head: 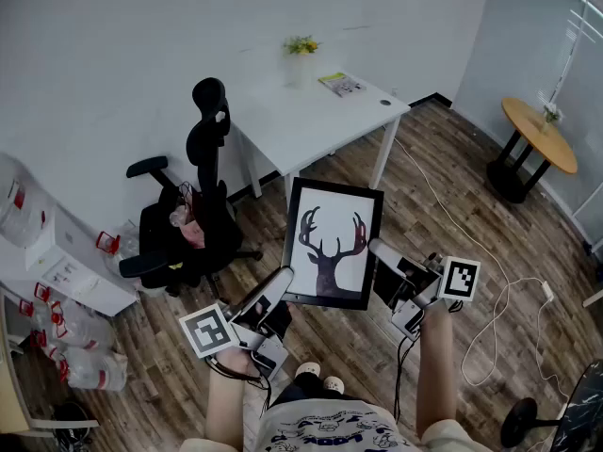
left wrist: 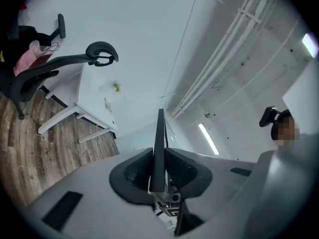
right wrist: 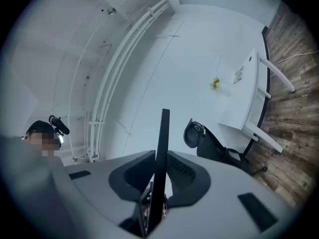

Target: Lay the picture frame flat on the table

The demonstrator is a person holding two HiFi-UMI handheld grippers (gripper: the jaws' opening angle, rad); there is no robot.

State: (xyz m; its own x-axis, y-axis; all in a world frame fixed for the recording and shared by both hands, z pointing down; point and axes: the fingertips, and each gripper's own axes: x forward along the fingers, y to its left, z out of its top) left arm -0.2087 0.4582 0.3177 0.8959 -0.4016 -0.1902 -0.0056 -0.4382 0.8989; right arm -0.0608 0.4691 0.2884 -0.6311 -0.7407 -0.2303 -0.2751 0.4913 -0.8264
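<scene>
A black picture frame with a deer-head print is held up in the air in front of me, its face toward the head camera. My left gripper is shut on its lower left edge, my right gripper on its right edge. In the left gripper view the frame shows edge-on between the pads, and my left gripper clamps it. The right gripper view shows the same thin black edge of the frame pinched by my right gripper. The white table stands further ahead, apart from the frame.
On the table are a small vase of yellow flowers and a booklet. A black office chair stands left of the table. A white cable trails over the wooden floor at right. A round wooden table is far right.
</scene>
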